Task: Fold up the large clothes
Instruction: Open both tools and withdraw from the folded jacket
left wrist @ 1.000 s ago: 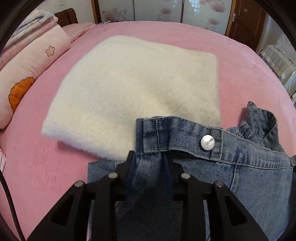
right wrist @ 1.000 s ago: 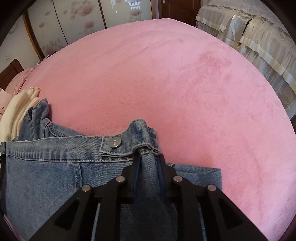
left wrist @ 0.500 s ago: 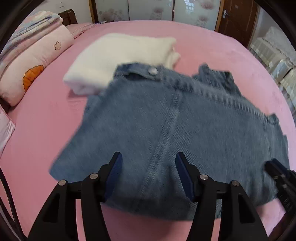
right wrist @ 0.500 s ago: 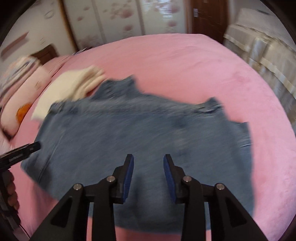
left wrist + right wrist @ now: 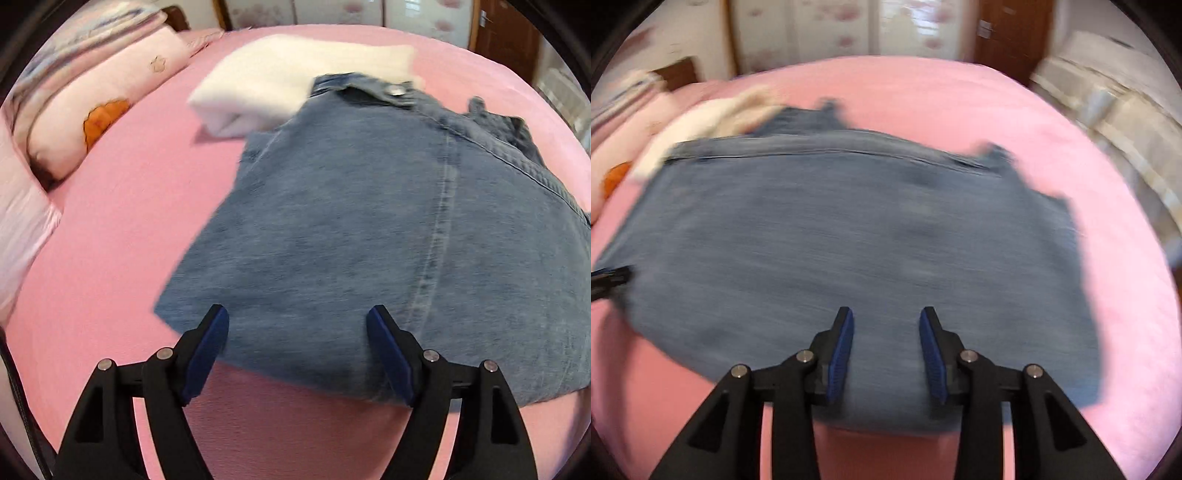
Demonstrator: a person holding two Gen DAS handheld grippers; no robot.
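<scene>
Folded blue denim garment on the pink bed, waistband at 12 o'clock. Left gripper and right gripper, jaws just opening, hold nothing; next, pinch the near edge evenly.

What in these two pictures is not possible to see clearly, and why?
- Denim garment: left wrist view, right side cut off by the picture's edge.
- Denim garment, right wrist view: motion blur hides seams and the button.
- White folded garment: one corner lies under the denim.
- Pillow: right wrist view, blurred and cut off.
</scene>
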